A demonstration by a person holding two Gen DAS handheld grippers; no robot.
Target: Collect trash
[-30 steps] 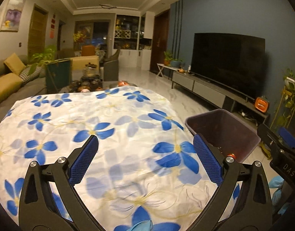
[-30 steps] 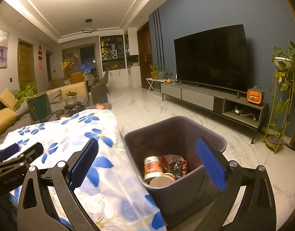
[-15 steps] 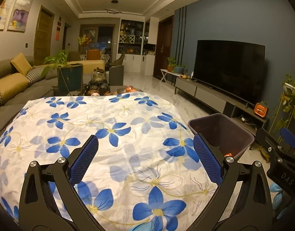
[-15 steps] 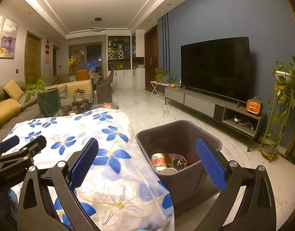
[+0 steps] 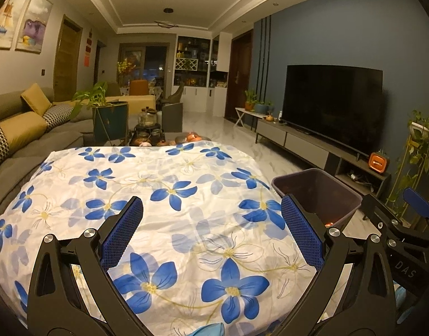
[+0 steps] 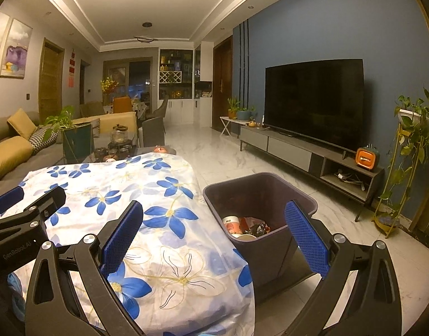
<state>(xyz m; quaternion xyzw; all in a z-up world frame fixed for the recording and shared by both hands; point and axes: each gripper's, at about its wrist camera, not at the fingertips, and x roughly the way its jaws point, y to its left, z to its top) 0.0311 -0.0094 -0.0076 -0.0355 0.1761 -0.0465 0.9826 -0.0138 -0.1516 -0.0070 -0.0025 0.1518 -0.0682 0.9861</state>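
Note:
A dark bin (image 6: 273, 193) stands on the floor at the right edge of a table covered by a white cloth with blue flowers (image 6: 147, 196). Inside the bin lie a paper cup (image 6: 231, 222) and crumpled wrappers (image 6: 255, 227). My right gripper (image 6: 214, 235) is open and empty, held back from the bin and the table's corner. My left gripper (image 5: 213, 232) is open and empty above the flowered cloth (image 5: 164, 196), with the bin (image 5: 320, 193) to its right. The right gripper's body (image 5: 399, 240) shows at the left wrist view's right edge.
A TV (image 6: 315, 98) on a low grey cabinet (image 6: 306, 151) lines the blue wall on the right, with a plant stand (image 6: 405, 168) beside it. A grey sofa with yellow cushions (image 5: 21, 128) runs along the left. A tea set (image 5: 150, 134) sits beyond the table. Marble floor lies between.
Both grippers have drawn back and risen, so the table and the bin look smaller and farther off. Both stayed open and empty.

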